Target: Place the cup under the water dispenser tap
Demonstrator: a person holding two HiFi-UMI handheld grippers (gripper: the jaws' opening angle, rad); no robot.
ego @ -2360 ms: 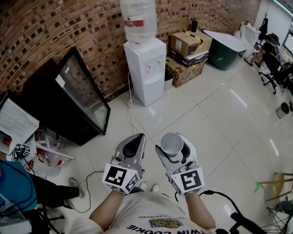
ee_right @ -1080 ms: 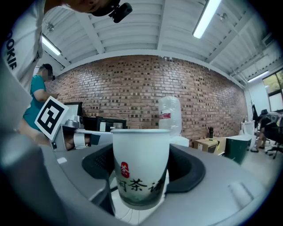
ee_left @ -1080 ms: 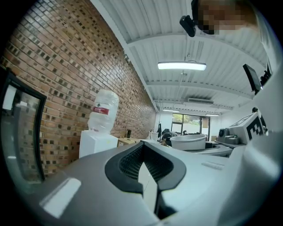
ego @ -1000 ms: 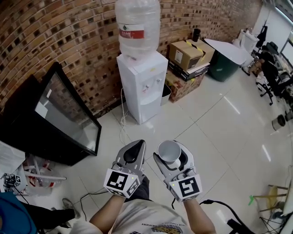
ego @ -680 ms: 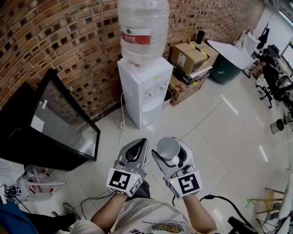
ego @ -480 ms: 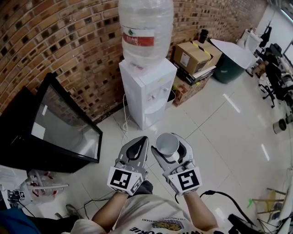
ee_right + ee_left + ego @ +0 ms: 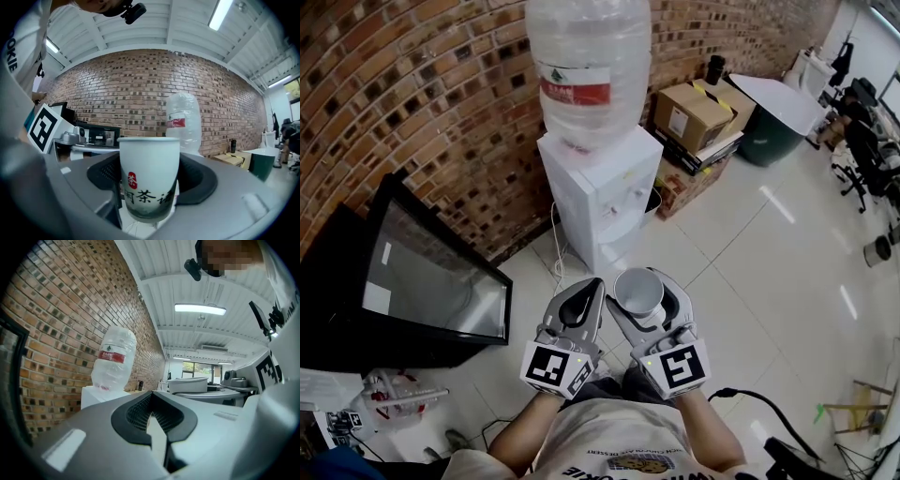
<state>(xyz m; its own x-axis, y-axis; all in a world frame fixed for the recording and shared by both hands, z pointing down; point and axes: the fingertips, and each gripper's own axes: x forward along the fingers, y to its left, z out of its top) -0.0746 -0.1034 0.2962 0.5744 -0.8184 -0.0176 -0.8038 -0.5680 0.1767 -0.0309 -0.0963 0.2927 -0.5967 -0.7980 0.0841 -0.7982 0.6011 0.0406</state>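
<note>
A white paper cup (image 7: 637,291) with dark print stands upright between the jaws of my right gripper (image 7: 643,302), which is shut on it; the right gripper view shows the cup (image 7: 149,176) filling the gap. My left gripper (image 7: 581,302) is beside it, shut and empty, its pads (image 7: 152,416) meeting. Ahead stands the white water dispenser (image 7: 602,192) with a large clear bottle (image 7: 586,66) on top, against the brick wall. Its taps (image 7: 630,194) face me, some way beyond the cup. The bottle (image 7: 183,122) rises behind the cup in the right gripper view.
A black glass-fronted cabinet (image 7: 422,281) lies tilted on the floor at left. Cardboard boxes (image 7: 694,117) and a small bin (image 7: 652,199) sit right of the dispenser. A cable (image 7: 560,267) trails on the white tiles. Office chairs (image 7: 862,131) stand far right.
Both grippers, with the cup still held in the right one, have come closer to the dispenser, which now looms larger and nearer in the head view.
</note>
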